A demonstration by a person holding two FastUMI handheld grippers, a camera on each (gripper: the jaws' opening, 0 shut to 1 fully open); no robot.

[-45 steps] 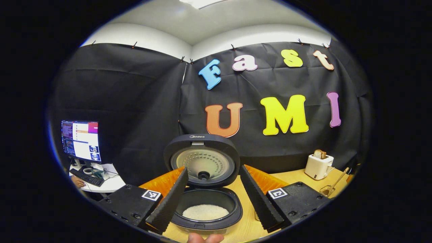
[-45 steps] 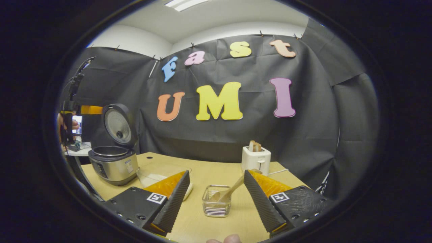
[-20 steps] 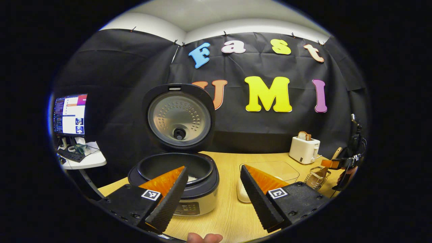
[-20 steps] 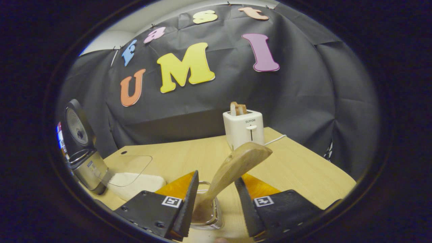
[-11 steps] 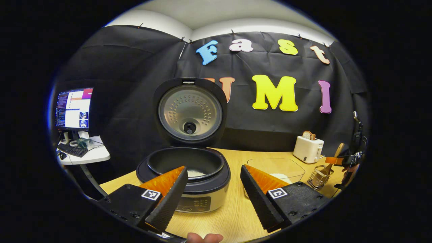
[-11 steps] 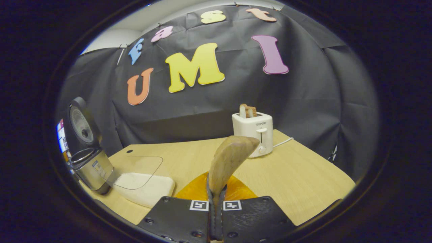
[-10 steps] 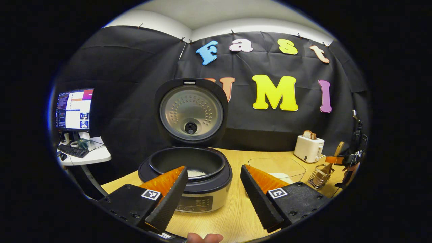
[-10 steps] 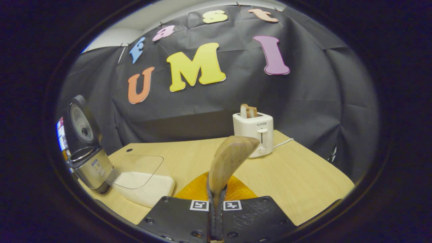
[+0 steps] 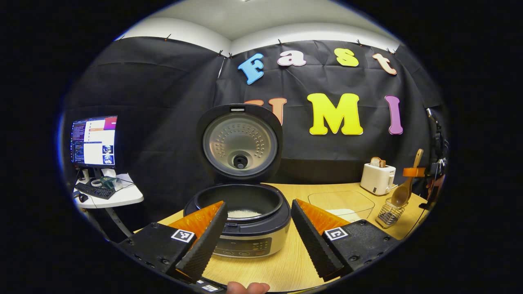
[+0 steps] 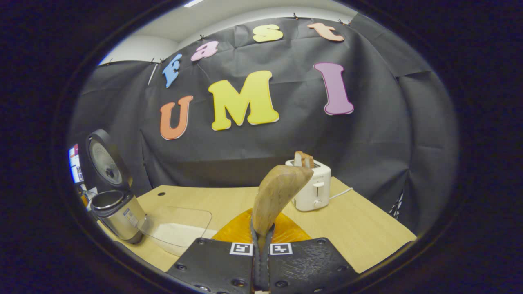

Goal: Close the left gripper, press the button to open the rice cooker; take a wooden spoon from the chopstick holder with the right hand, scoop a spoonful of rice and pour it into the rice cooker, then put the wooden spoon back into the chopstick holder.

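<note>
One rice cooker (image 9: 245, 220), one wooden spoon (image 10: 278, 196), one toaster (image 9: 378, 179) (bread inside).

Left gripper view. Table (image 9: 282, 269): bears all items below. Rice cooker (image 9: 245, 232): near middle, lid (image 9: 240, 141) raised upright behind the pot, rice (image 9: 244, 213) lying in the pot. Clear container (image 9: 341, 202): right of the cooker, holding more rice. Toaster (image 9: 377, 178): behind and right of the container, near the wall. Chopstick holder (image 9: 388, 215): right of the container, before the toaster. Wooden spoon (image 9: 404, 190): above the holder, bowl end down (whether it touches the holder cannot be told). Side desk (image 9: 107, 195) with monitor (image 9: 94, 141): far left, off the table.

Right gripper view. Cooker (image 10: 116, 214) far left, container (image 10: 177, 226) just right of it, toaster (image 10: 314, 188) behind the spoon (image 10: 278, 196).
</note>
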